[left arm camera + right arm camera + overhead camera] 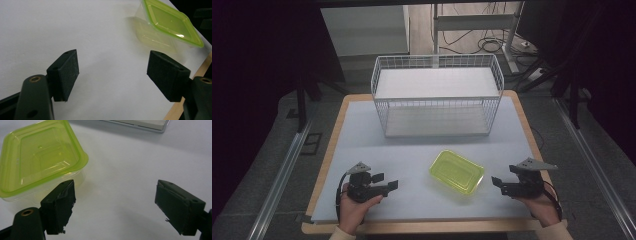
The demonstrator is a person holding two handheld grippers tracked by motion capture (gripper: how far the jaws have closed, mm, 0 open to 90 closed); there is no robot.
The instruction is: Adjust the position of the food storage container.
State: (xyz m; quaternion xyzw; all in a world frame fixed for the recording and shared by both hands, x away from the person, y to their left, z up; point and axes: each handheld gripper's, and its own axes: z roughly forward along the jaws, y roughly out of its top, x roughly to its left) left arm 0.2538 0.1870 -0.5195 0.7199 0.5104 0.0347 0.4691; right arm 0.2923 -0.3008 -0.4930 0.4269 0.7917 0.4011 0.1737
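Both tools, left tool and right tool, rest spread and empty near the counter's front edge, flanking the green-lidded box.

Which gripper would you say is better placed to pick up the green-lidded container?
Probably the right gripper: its open jaws already sit beside the container, while the left gripper is farther off.

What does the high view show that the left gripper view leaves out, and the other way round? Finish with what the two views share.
High view alone: the white wire basket at the table's far side, both hands, and the right gripper open. Left gripper view alone: a close look along the left gripper, its black pads wide apart over bare white surface. Shared: the yellow-green lidded container and the white table.
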